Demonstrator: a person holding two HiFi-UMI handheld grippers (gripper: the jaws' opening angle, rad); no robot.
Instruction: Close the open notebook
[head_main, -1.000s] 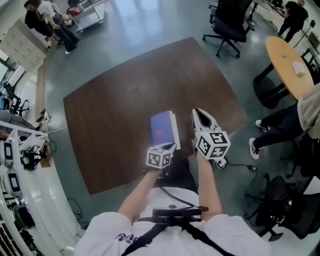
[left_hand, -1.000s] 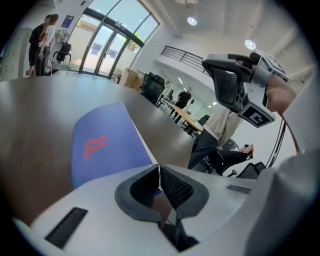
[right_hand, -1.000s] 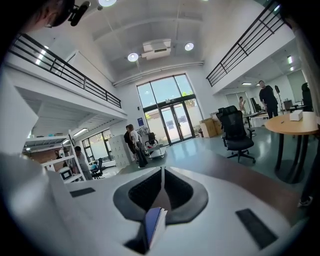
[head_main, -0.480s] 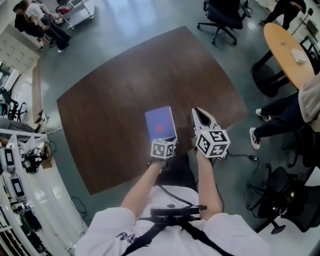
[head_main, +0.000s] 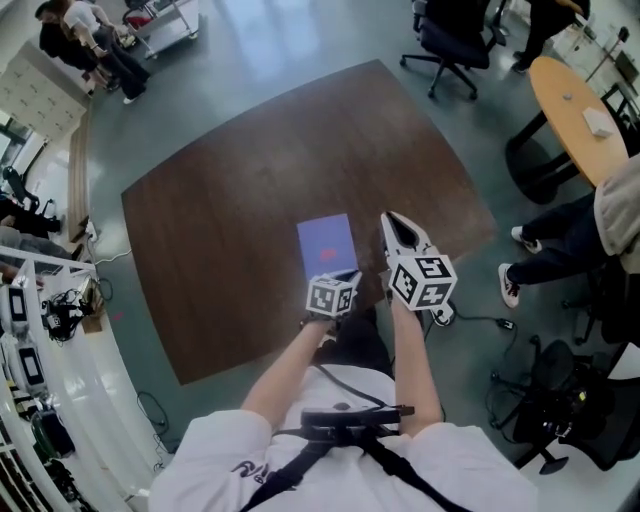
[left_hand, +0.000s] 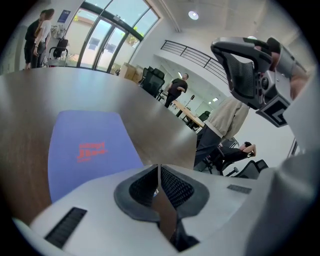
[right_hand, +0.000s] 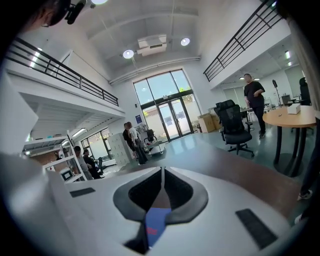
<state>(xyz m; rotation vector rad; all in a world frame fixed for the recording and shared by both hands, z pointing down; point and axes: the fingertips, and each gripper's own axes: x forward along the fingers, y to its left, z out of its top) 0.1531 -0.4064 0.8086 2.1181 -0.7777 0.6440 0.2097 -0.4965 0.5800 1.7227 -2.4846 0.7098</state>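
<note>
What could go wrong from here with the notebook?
1. The left tool, shut, sits low at the near edge of the notebook, which looks closed and flat. Whether they touch is unclear, but a careless withdrawal could catch the cover and flip it open.
2. The notebook lies fairly close to the near edge of the table, so a drag toward the person might slide it off.
</note>
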